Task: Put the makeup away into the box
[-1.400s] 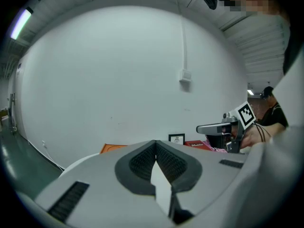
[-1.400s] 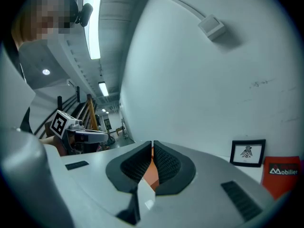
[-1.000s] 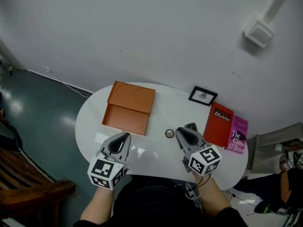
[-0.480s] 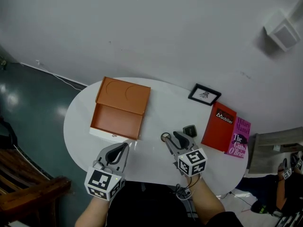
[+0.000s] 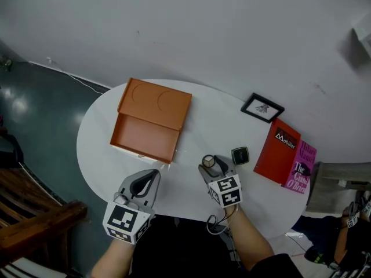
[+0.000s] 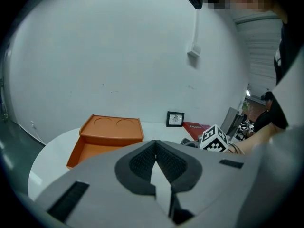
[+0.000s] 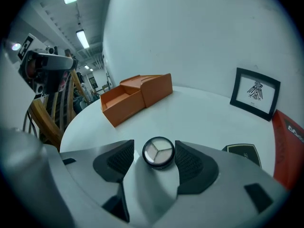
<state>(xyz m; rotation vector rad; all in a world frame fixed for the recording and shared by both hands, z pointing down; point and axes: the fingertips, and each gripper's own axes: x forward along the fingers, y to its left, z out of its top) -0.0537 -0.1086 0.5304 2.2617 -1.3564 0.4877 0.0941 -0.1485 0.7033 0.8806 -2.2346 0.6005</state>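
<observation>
Broadly, a white oval worktop [image 5: 191, 126] fills the middle of the head view and carries everything; at its far left lies an orange box [image 5: 145, 138], open, its lid [image 5: 156, 102] folded back flat and marked with 2 round recesses; at the far right edge a red book [image 5: 283, 150] lies just beside a pink book [image 5: 300, 167], the 2 touching along their long sides; a small black-framed picture [image 5: 262, 107] stands near the wall, behind the books.

Next in size come the 2 tools at the near edge; the left hand-held gripper [image 5: 152, 174] hovers near the box's front corner with its jaws pressed together and nothing between them; the right hand-held gripper [image 5: 212, 164] sits near the worktop's middle, its jaws spread, 1 on either side of the makeup - not pinching it, since its own view shows a gap at the left-hand pad.

Smaller again, a square black compact [image 5: 240, 155] lies just right of that gripper; smallest is the round makeup compact [image 7: 158, 152] - a black rim around 3 pale shades - between the right jaws, well apart from the box.
</observation>
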